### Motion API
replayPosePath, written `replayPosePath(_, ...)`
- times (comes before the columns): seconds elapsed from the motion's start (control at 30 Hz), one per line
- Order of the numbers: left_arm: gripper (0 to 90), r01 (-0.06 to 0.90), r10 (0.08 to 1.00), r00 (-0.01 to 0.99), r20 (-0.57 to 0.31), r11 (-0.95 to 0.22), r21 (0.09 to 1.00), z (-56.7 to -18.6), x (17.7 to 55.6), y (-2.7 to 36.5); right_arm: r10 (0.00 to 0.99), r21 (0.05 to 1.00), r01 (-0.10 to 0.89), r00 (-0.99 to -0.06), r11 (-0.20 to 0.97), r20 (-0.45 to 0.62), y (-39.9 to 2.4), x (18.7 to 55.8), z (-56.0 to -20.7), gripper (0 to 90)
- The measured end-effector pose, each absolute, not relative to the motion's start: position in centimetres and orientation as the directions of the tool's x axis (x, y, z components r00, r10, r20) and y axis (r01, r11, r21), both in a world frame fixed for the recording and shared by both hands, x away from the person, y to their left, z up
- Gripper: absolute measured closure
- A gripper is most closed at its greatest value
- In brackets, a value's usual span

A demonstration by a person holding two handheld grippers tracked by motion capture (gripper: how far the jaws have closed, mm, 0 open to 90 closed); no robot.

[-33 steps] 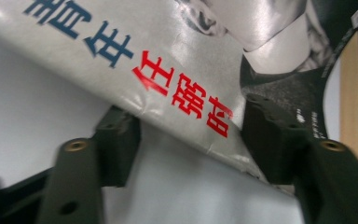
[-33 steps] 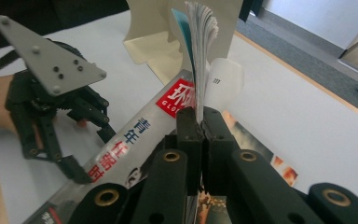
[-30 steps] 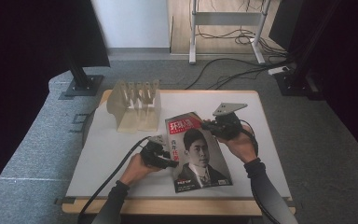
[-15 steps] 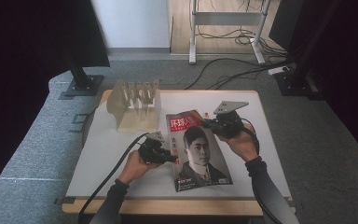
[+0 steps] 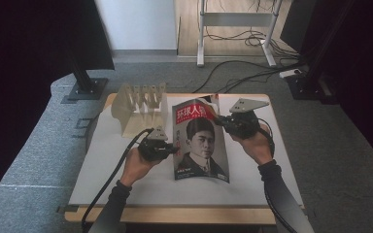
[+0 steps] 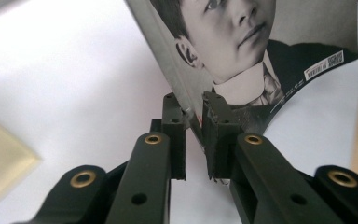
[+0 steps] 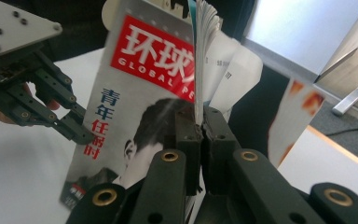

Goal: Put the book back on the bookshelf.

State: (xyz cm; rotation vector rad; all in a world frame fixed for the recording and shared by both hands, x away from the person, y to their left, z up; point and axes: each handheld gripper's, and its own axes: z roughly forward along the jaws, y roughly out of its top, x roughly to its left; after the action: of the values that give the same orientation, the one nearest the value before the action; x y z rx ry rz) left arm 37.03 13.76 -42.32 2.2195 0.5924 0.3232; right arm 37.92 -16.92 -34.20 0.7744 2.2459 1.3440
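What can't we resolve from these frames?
- Magazine back cover and table beneath it: high view, hidden by the raised front cover.
- Masthead's right end: right gripper view, cut off by fanned pages.
- Barcode label print: left gripper view, too small.
- Wooden rack slots: high view, too small to tell contents.

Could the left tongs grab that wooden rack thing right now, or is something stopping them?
Probably not right now. The left tongs are shut on the magazine, holding its spine edge while the right tongs pinch the other edge. The wooden rack stands close behind with bare table between, so they'd have to let go first.
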Motion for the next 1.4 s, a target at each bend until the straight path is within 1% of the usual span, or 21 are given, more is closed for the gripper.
replayPosePath(0.1, 83.3, 0.264, 0.531, 0.843, 0.092, -0.556, 0.788, -41.9, 36.6, 14.1, 0.653, 0.898, 0.234, -0.754, 0.373, -0.074, -17.1, 37.8, -33.8, 85.8)
replayPosePath(0.17, 84.0, 0.246, 0.532, 0.838, 0.119, -0.564, 0.788, -41.8, 36.4, 14.2, 0.655, 0.902, 0.233, -0.753, 0.364, -0.07, -17.2, 37.7, -33.7, 85.8)
replayPosePath(0.27, 84.0, 0.228, 0.531, 0.836, 0.14, -0.567, 0.791, -42.3, 35.9, 14.3, 0.658, 0.9, 0.24, -0.75, 0.365, -0.067, -17.4, 37.7, -34.2, 85.9)
replayPosePath(0.43, 84.0, 0.211, 0.507, 0.85, 0.141, -0.574, 0.791, -42.4, 35.0, 14.5, 0.658, 0.903, 0.246, -0.751, 0.352, -0.052, -18.3, 37.3, -34.5, 86.1)
replayPosePath(0.63, 78.4, 0.189, 0.475, 0.867, 0.152, -0.594, 0.782, -42.0, 34.6, 14.0, 0.649, 0.908, 0.234, -0.759, 0.348, -0.054, -18.9, 36.4, -34.6, 86.1)
replayPosePath(0.83, 73.6, 0.175, 0.477, 0.867, 0.145, -0.565, 0.807, -40.0, 34.9, 13.6, 0.646, 0.907, 0.225, -0.76, 0.355, -0.065, -19.1, 35.9, -34.6, 86.1)
replayPosePath(1.0, 71.6, 0.168, 0.487, 0.86, 0.151, -0.55, 0.818, -37.6, 35.1, 13.0, 0.642, 0.909, 0.217, -0.763, 0.356, -0.069, -19.3, 35.7, -34.6, 86.0)
replayPosePath(1.1, 71.9, 0.173, 0.499, 0.854, 0.147, -0.54, 0.824, -36.3, 35.2, 12.7, 0.639, 0.909, 0.214, -0.766, 0.357, -0.07, -19.4, 35.6, -34.7, 85.9)
replayPosePath(1.3, 75.8, 0.161, 0.507, 0.848, 0.153, -0.523, 0.837, -34.6, 35.6, 12.4, 0.632, 0.909, 0.211, -0.772, 0.358, -0.07, -19.7, 35.5, -34.8, 85.7)
replayPosePath(1.4, 80.9, 0.161, 0.516, 0.84, 0.166, -0.53, 0.832, -34.4, 35.8, 12.0, 0.63, 0.909, 0.206, -0.773, 0.362, -0.076, -19.6, 35.4, -34.8, 85.7)
